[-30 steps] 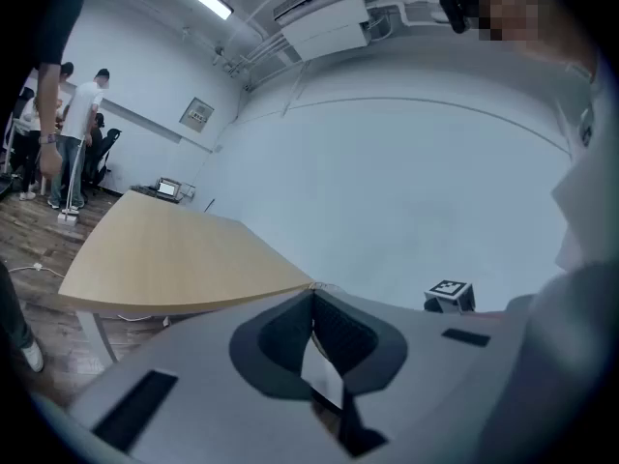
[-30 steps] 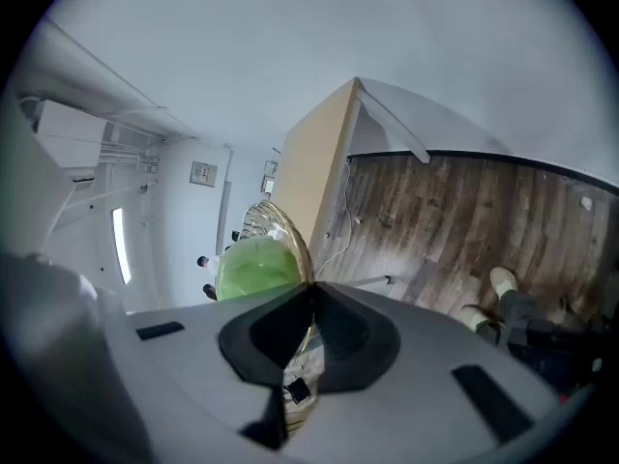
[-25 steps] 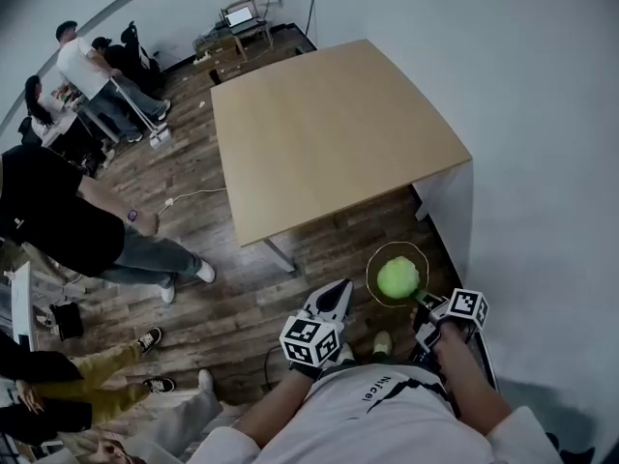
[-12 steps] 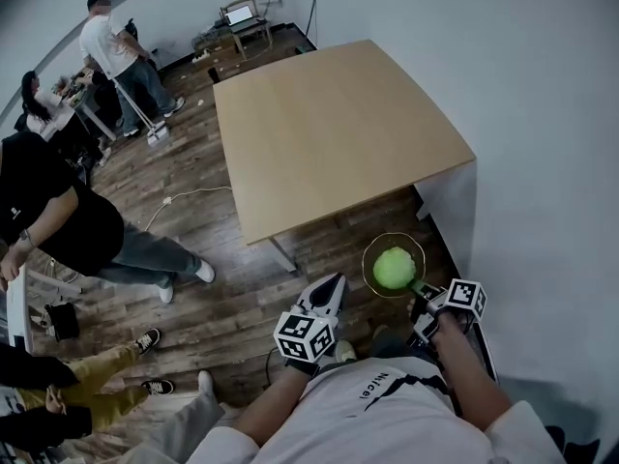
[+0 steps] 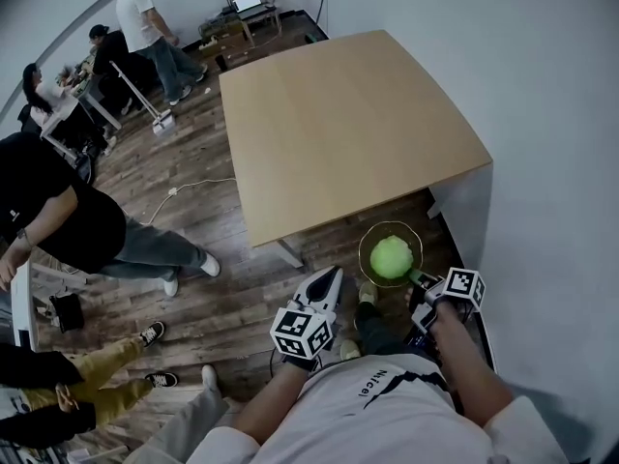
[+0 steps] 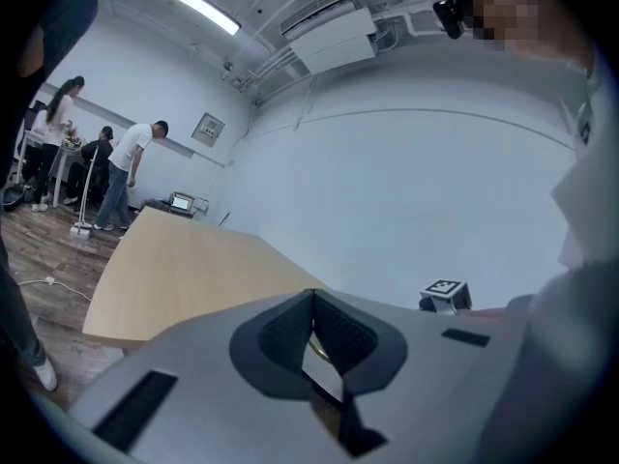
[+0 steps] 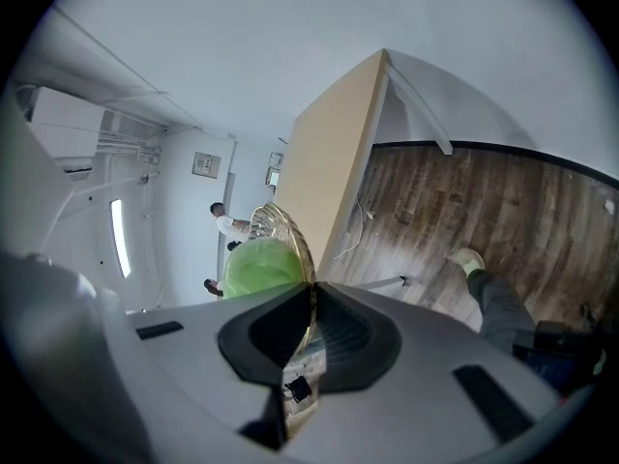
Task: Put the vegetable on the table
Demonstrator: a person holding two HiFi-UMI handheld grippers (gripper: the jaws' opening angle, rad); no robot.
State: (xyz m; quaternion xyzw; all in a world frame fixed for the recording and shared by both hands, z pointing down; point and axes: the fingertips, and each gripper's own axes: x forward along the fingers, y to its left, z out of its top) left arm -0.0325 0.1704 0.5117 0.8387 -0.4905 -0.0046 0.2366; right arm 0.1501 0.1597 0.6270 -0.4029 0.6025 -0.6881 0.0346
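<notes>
Pinching the thin rim of a clear bowl [image 5: 362,255] with the right gripper [image 5: 416,279], clamped tight on the edge, and carrying the round green vegetable [image 5: 391,257] inside it, up in the air just off the near edge of the wooden table [image 5: 348,133], over the plank floor [image 5: 222,288]. Holding the left gripper [image 5: 332,278] low beside the bowl, apart from it, pressed together at the tips on nothing. Not on the table yet, with several people [image 5: 58,220] about on the floor off to the left.
</notes>
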